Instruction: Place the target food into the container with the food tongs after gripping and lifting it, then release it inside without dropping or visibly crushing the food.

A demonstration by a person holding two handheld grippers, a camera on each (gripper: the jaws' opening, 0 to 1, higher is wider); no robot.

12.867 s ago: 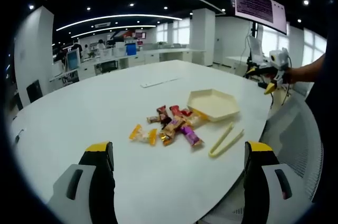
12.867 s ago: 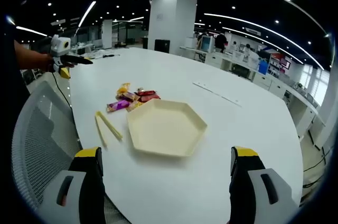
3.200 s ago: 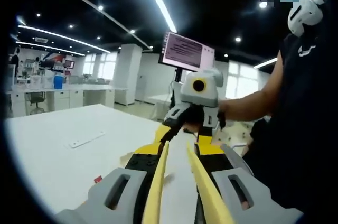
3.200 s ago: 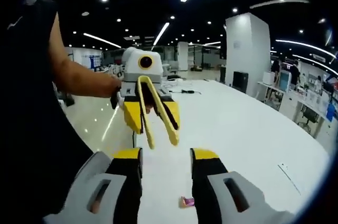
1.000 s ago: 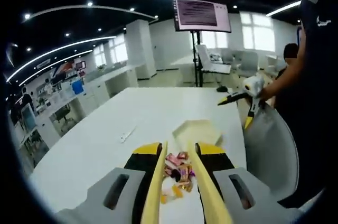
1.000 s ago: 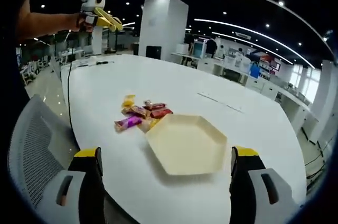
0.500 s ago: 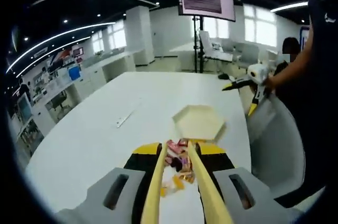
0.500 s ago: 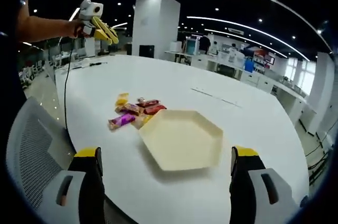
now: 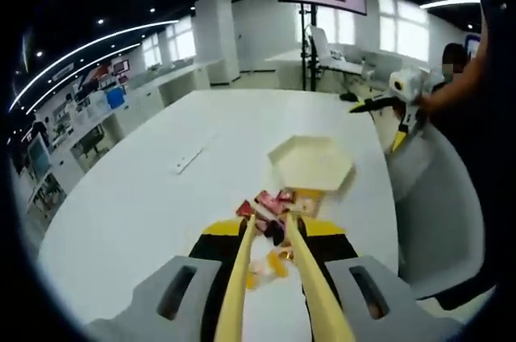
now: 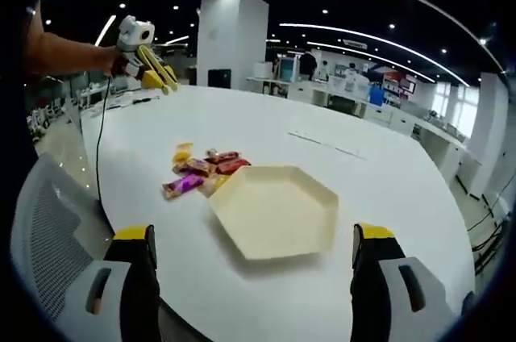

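My left gripper (image 9: 272, 233) is shut on a pair of yellow food tongs (image 9: 239, 277). The tong tips stand slightly apart just above a pile of wrapped snacks (image 9: 270, 203). Beyond the pile lies an empty cream hexagonal tray (image 9: 311, 163). My right gripper (image 10: 254, 233) is open and holds nothing, hovering near the tray (image 10: 274, 209). In the right gripper view the snacks (image 10: 201, 169) lie left of the tray, and the left gripper (image 10: 139, 53) with the tongs (image 10: 156, 66) hangs in a person's hand at upper left.
Everything rests on a big white table (image 9: 137, 197) with a rounded edge. A grey mesh chair (image 10: 48, 229) stands at the table's near side. A thin white strip (image 9: 191, 157) lies further out on the table. Office desks fill the background.
The left gripper has come down closer to the snack pile with the tongs, whose tips now reach over it. The right gripper has barely moved.
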